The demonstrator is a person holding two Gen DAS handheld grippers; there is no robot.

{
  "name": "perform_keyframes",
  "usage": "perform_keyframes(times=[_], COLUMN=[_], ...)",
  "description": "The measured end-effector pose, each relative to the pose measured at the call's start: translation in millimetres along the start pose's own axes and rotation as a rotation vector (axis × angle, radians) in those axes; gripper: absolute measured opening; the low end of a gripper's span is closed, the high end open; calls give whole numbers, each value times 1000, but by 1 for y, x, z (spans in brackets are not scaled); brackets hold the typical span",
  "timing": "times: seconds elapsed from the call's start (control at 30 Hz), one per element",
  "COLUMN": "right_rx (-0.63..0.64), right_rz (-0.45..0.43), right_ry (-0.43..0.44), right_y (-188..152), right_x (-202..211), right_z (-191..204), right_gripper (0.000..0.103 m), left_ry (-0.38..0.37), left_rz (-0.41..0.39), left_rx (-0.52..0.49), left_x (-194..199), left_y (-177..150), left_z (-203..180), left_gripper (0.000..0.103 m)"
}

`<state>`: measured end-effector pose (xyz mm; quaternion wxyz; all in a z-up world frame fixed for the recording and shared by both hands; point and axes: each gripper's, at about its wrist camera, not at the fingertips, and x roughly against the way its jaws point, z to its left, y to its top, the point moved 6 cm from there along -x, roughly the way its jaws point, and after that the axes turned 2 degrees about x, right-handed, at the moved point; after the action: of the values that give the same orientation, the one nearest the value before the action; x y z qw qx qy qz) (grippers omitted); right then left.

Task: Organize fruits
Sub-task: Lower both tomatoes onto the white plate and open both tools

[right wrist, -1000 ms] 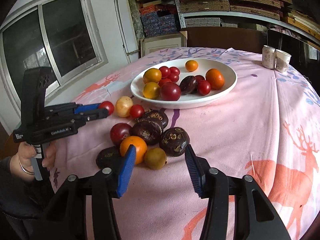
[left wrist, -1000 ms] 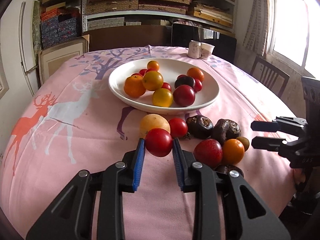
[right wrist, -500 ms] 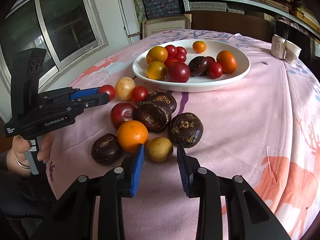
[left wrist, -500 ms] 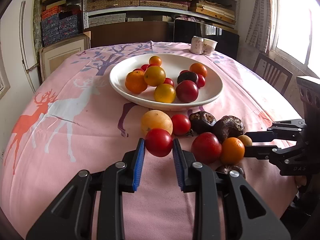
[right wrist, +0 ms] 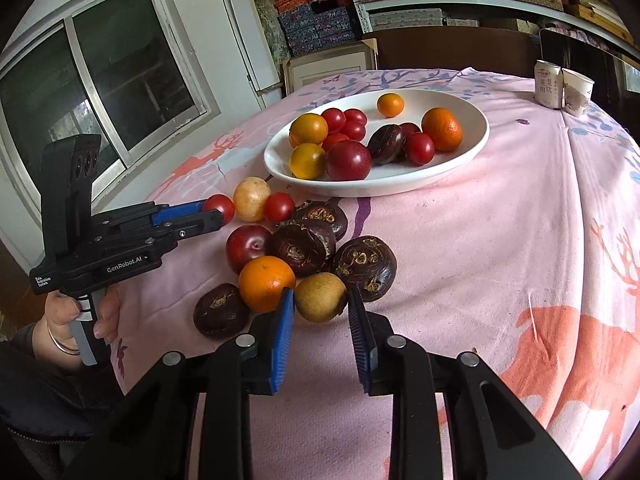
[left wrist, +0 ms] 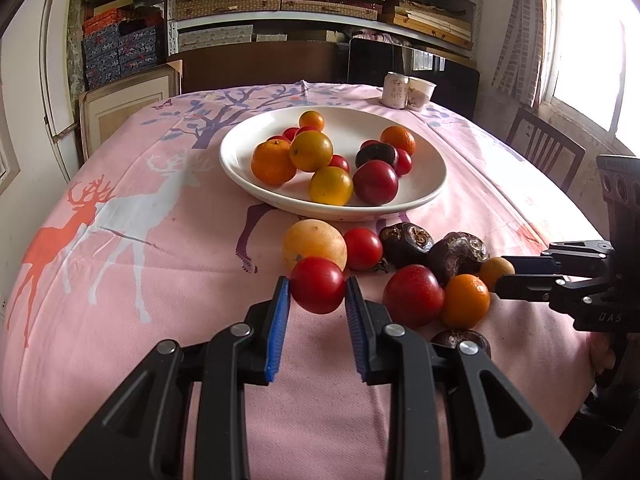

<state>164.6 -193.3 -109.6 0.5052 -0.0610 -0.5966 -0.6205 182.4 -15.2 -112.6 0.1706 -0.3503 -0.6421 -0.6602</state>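
Note:
My left gripper (left wrist: 318, 294) is shut on a red tomato (left wrist: 318, 285), held just above the pink cloth; it also shows in the right wrist view (right wrist: 219, 207). My right gripper (right wrist: 320, 300) has its blue pads on both sides of a small yellow-brown fruit (right wrist: 320, 297) lying on the cloth, touching or nearly so. Around it lie an orange (right wrist: 266, 283), a red plum (right wrist: 249, 248) and several dark brown fruits (right wrist: 365, 267). A white plate (left wrist: 428, 184) holds several fruits behind the pile.
A yellow fruit (left wrist: 315, 242) and a small red tomato (left wrist: 362, 249) lie before the plate. Two paper cups (left wrist: 406, 92) stand at the table's far edge. A chair (left wrist: 544, 152) stands at the right. Shelves with boxes fill the back wall.
My right gripper moved forward and down to the yellow-brown fruit and narrowed around it. My left gripper kept the red tomato and moved slightly toward the plate.

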Motion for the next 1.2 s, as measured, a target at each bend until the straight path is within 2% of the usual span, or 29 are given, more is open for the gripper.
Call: perform_keyframes(times=[0.3, 0.57, 0.7, 0.83, 0.93, 1.07, 1.1, 1.13, 1.17, 1.2], right_rx=[-89, -120, -110, -127, -155, -184, -195, -213, -230, -241], right_rz=[-59, -110, -143, -165, -157, -124, -115, -112, -116, -119], right_ry=[61, 69, 41, 30, 4, -31, -35, -31, -33, -31], right_y=[4, 16, 50, 98, 131, 159, 163, 164, 163, 160], right_x=[12, 22, 29, 22, 2, -33, -40, -44, -46, -46], right_z=[-13, -17, -27, -44, -58, -71, -75, -78, -79, -81], right_gripper=[28, 28, 28, 28, 28, 29, 38, 43, 43, 43], left_ry=[-30, -65, -73, -56, -50, -34, -31, -19, -7, -10], left_rz=[-85, -72, -92, -117, -104, -51, -38, -28, -30, -40], left_rx=[47, 81, 71, 35, 18, 14, 15, 18, 29, 42], left_x=[17, 18, 19, 7, -17, -58, -66, -72, -73, -71], left_y=[4, 10, 38, 83, 114, 141, 145, 148, 149, 149], left_z=[7, 9, 11, 9, 5, 3, 3, 5, 8, 10], left_gripper=[27, 27, 27, 27, 27, 28, 31, 45, 56, 58])
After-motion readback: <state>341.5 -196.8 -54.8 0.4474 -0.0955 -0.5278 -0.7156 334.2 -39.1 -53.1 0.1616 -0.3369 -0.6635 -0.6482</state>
